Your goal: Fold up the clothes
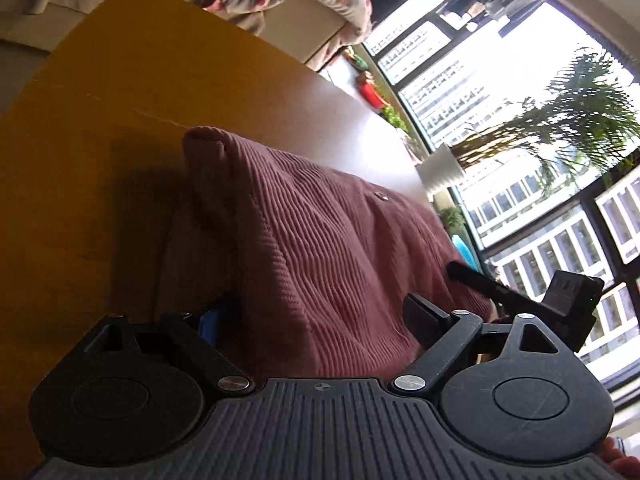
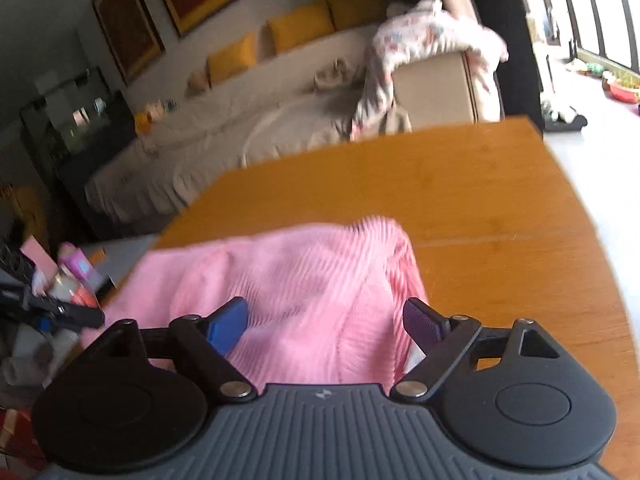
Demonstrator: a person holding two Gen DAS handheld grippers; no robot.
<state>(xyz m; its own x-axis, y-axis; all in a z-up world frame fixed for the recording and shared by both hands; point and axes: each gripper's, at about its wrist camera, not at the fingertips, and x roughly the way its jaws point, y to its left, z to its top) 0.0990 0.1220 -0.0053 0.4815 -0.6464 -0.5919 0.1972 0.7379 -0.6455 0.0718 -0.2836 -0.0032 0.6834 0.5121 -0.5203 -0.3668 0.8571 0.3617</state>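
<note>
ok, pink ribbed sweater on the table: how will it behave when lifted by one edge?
The pink ribbed sweater is probably floppy: it already lies in soft bunched folds. The knit looks stretchy, so it may sag. Ribbing likely grips, not slips, on the wooden table.

Left wrist view: strong daylight from window (image 1: 520, 120) at right, panes blown out to white. Backlit sweater (image 1: 320, 240) reads dull maroon, dark shadow cast leftward on table (image 1: 100, 140). Pale glare on tabletop near window. Heavy fisheye bend at edges; window bars curve.

Right wrist view: softer, even light, brightest at far right. Same sweater (image 2: 300, 280) looks bright pink. Motion blur smears sweater, sofa (image 2: 280, 92), wall frames. Left corner dim. Table edge bows.
</note>
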